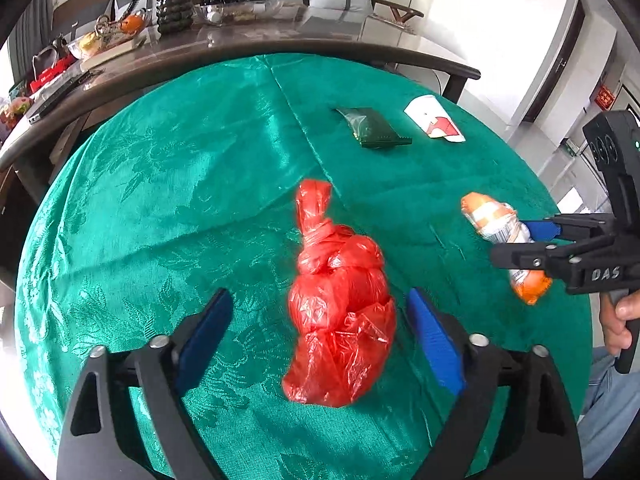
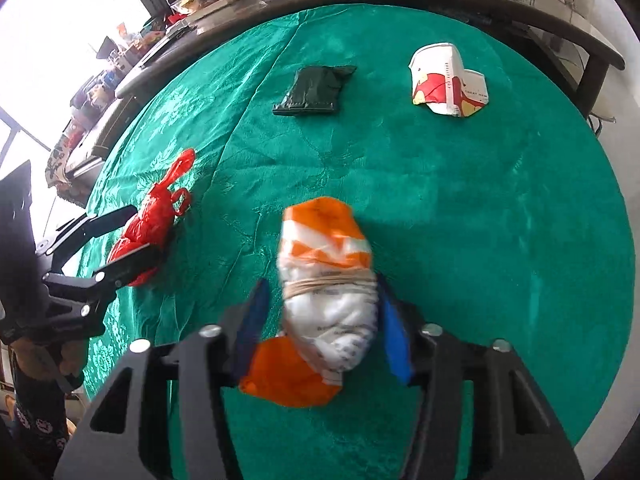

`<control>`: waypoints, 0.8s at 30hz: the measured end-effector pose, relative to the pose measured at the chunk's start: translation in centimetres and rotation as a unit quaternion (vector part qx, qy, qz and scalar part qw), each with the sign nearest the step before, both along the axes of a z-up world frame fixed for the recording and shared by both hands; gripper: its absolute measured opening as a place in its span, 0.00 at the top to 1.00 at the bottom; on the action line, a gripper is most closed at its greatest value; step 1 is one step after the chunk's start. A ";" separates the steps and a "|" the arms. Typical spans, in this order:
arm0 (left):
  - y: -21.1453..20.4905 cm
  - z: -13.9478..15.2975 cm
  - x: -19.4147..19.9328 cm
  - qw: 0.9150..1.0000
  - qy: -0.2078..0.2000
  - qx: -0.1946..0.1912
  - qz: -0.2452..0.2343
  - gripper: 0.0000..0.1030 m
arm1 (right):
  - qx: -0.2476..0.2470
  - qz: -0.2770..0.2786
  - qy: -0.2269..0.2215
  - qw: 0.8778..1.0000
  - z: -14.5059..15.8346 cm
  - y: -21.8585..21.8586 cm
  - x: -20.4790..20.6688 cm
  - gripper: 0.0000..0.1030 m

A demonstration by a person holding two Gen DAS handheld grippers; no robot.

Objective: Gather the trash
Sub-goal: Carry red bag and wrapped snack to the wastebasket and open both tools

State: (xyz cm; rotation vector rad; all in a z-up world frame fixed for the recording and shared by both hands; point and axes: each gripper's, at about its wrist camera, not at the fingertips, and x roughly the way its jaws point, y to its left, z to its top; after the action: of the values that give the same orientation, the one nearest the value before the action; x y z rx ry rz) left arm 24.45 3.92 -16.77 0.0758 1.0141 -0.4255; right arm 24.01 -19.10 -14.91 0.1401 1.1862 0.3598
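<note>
Rubber band [image 2: 330, 282] binding orange-white bag [image 2: 326, 284] shows only right-wrist.

The left gripper [image 1: 320, 332] and the right gripper [image 2: 320, 320] are built of black angular arms, studded with silver screws and tipped with ribbed blue pads [image 1: 434, 340]. White "DAS" lettering is seen on one arm. Bare skin and blue jeans are visible.

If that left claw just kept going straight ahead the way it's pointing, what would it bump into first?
Most likely the knotted red plastic bag. It lies on the green tablecloth right between the open fingers of the left gripper, slightly nearer the right finger. Height is hard to judge, so the fingers might slide alongside it instead.
</note>
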 end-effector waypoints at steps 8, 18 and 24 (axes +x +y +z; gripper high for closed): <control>-0.4 0.9 -1.4 1.000 -0.006 -0.021 -0.005 0.60 | 0.032 -0.007 -0.044 0.999 2.9 -2.7 -3.2 0.57; -9.8 4.4 -6.0 0.994 -0.022 -0.054 -0.093 0.60 | -0.002 -0.113 -0.069 0.991 4.6 -17.6 -9.0 0.57; -20.4 5.9 -9.1 0.980 -0.014 -0.083 -0.178 0.60 | -0.055 -0.200 -0.063 0.976 3.4 -28.6 -13.2 0.57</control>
State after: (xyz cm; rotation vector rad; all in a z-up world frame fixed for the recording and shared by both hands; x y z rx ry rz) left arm 15.36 -16.43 -10.91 0.1139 0.9354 -0.8325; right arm 10.81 -47.71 -11.49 0.2517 1.0205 -0.0505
